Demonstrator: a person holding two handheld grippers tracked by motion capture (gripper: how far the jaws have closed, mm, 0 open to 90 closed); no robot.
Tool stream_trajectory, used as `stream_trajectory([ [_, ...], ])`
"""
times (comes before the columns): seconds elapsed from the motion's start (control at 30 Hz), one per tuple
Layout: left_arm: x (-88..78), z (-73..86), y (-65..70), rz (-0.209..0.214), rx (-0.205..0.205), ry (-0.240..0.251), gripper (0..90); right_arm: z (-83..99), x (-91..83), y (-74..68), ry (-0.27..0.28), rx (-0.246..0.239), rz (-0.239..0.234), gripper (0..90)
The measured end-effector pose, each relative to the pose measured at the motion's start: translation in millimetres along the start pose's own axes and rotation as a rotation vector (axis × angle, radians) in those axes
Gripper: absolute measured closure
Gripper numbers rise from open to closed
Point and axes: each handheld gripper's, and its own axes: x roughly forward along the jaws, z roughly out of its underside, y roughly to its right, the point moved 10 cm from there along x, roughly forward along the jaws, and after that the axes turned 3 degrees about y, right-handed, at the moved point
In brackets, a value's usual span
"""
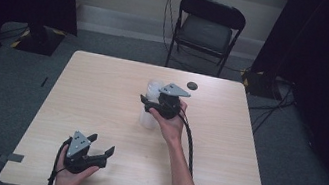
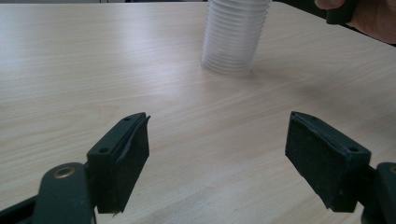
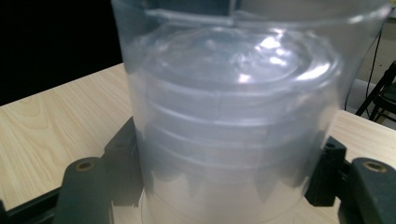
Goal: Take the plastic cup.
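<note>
- High view: we see the stack of clear cups (image 1: 151, 104) standing mid-table toward the far edge, our right gripper (image 1: 153, 102) around it; the left gripper (image 1: 99, 144) sits near the near-left corner with bare table (image 1: 101, 92) between.
- Left gripper view: jaws wide apart, nothing between them; the stack (image 2: 233, 35) stands ahead.
- Right gripper view: jaws clamp the stack (image 3: 233, 130); we find no readable writing.

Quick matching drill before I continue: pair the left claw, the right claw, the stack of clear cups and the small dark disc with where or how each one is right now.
Things:
1. left claw
2. right claw
3. stack of clear ribbed plastic cups
4. small dark round disc

States:
A. lies alone near the far table edge
B. jaws wide apart, nothing between them
C. stands upright mid-table
D. jaws on both sides of the cups

Pairs: 1-B, 2-D, 3-C, 4-A
</note>
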Motion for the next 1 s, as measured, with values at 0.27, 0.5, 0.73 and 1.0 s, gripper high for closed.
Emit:
stream_trajectory([
  [0.27, 1.1, -0.3, 1.7, 0.014, -0.025, 0.003, 21.7, -11.7, -3.2, 0.4, 0.026, 0.006, 0.000, 30.4],
  [0.5, 2.4, -0.1, 3.7, 0.009, -0.015, -0.001, 21.7, -17.7, -6.4, 1.5, 0.038, 0.005, -0.001, 31.0],
  [0.73, 2.9, -1.0, 6.1, 0.014, -0.006, 0.000, 21.7, -25.7, -10.1, 1.3, 0.055, 0.008, -0.006, 31.4],
  [1.0, 4.9, 0.3, 8.5, 0.036, -0.015, -0.009, 21.8, -33.2, -11.4, 1.8, 0.077, 0.009, 0.000, 31.4],
])
